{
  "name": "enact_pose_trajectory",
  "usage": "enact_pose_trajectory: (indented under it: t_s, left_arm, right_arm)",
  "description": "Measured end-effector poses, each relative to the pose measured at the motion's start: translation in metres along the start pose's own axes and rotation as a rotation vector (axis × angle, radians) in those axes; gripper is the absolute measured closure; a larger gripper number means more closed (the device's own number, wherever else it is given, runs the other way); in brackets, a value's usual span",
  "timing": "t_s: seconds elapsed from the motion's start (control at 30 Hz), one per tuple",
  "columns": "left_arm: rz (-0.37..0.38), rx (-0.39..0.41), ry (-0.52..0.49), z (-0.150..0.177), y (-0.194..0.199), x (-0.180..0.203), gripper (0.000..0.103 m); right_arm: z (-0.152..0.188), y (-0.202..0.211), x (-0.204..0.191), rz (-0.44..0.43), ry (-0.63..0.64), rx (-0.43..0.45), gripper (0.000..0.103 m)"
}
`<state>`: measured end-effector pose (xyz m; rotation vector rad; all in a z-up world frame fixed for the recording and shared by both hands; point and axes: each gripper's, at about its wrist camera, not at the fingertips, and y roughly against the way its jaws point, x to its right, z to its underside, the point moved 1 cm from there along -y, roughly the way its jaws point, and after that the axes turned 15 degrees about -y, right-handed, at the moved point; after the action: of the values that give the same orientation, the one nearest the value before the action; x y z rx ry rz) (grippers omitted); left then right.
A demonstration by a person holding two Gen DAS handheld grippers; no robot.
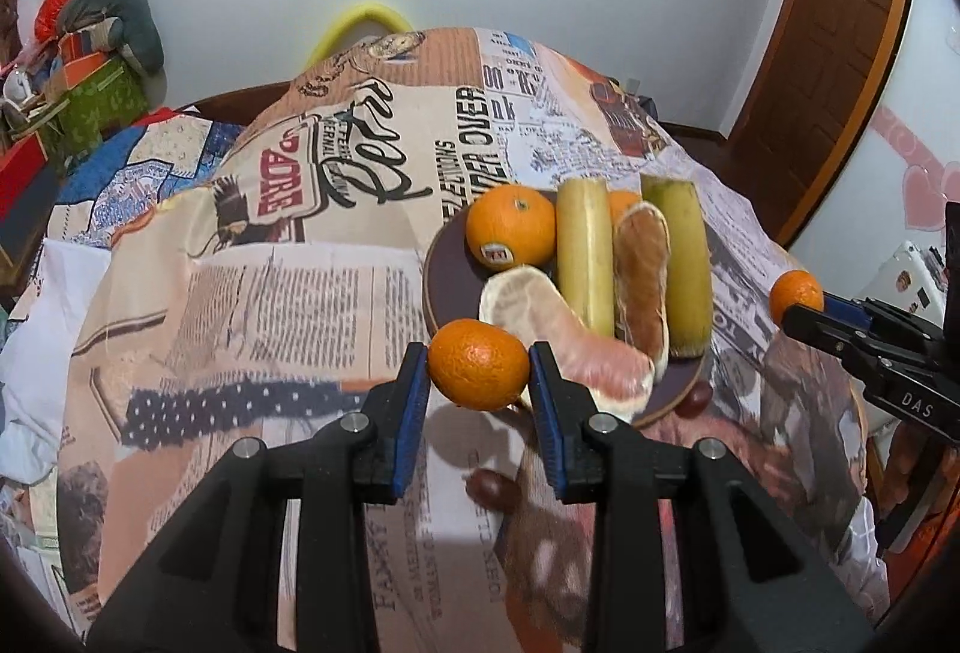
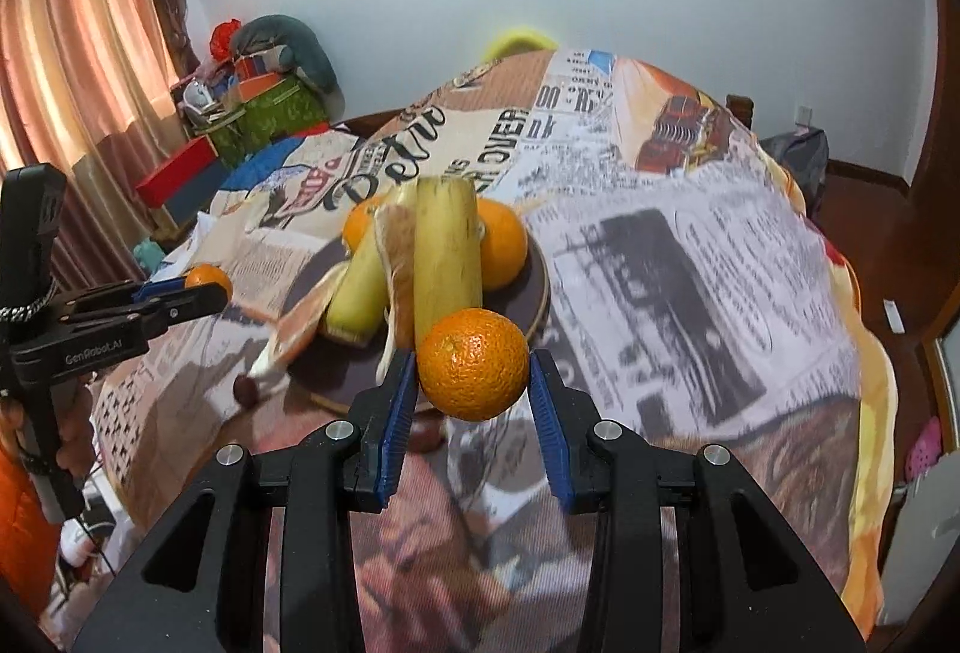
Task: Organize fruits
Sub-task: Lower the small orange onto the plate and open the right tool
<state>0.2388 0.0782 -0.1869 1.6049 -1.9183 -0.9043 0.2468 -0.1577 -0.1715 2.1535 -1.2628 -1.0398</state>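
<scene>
Two mandarins are held clear of the table: one (image 1: 479,365) clamped between the left gripper (image 1: 480,371) pads near the plate (image 1: 447,257) rim, the other (image 2: 474,364) clamped likewise in the right gripper (image 2: 474,371). The plate already carries oranges, bananas (image 1: 583,257) and pomelo segments (image 1: 564,329). Recommended: lower each into a bare gap, releasing only once seated, since round fruit may roll.

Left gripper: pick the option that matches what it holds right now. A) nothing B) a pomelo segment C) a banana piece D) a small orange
D: in the left wrist view the left gripper has its blue fingers pressed on both sides of a small orange, just in front of the plate of fruit.
</scene>
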Motion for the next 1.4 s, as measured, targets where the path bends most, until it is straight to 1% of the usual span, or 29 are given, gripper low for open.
enact_pose_trajectory:
  t_s: [0.3, 0.57, 0.8, 1.03, 1.13, 1.2, 1.23, 1.3, 1.4]
  left_arm:
    - [0.001, 0.005, -0.005, -0.014, -0.023, -0.003, 0.07]
    - [0.005, -0.007, 0.006, -0.023, -0.048, -0.011, 0.07]
    - [0.012, -0.03, 0.011, -0.028, -0.073, -0.015, 0.07]
    - [0.035, -0.043, 0.03, -0.03, -0.084, -0.017, 0.07]
    - [0.037, -0.051, 0.031, -0.03, -0.087, -0.016, 0.07]
    - [0.036, -0.051, 0.034, -0.03, -0.086, -0.017, 0.068]
    - [0.033, -0.05, 0.038, -0.03, -0.086, -0.017, 0.064]
    - [0.03, -0.045, 0.048, -0.031, -0.084, -0.018, 0.06]
    - [0.031, -0.037, 0.048, -0.032, -0.079, -0.018, 0.06]
  right_arm:
    - [-0.018, -0.022, 0.003, 0.007, -0.008, 0.019, 0.068]
    - [-0.031, -0.045, 0.011, 0.028, -0.017, 0.009, 0.068]
    - [-0.031, -0.059, 0.017, 0.032, -0.018, -0.03, 0.068]
    - [-0.033, -0.063, 0.018, 0.018, -0.028, -0.051, 0.068]
    - [-0.033, -0.064, 0.019, 0.029, -0.018, -0.055, 0.068]
    - [-0.032, -0.064, 0.018, 0.03, -0.012, -0.054, 0.067]
    - [-0.033, -0.063, 0.018, 0.029, -0.008, -0.054, 0.067]
    - [-0.033, -0.061, 0.017, 0.035, 0.001, -0.048, 0.065]
    - [-0.033, -0.058, 0.016, 0.044, 0.01, -0.043, 0.064]
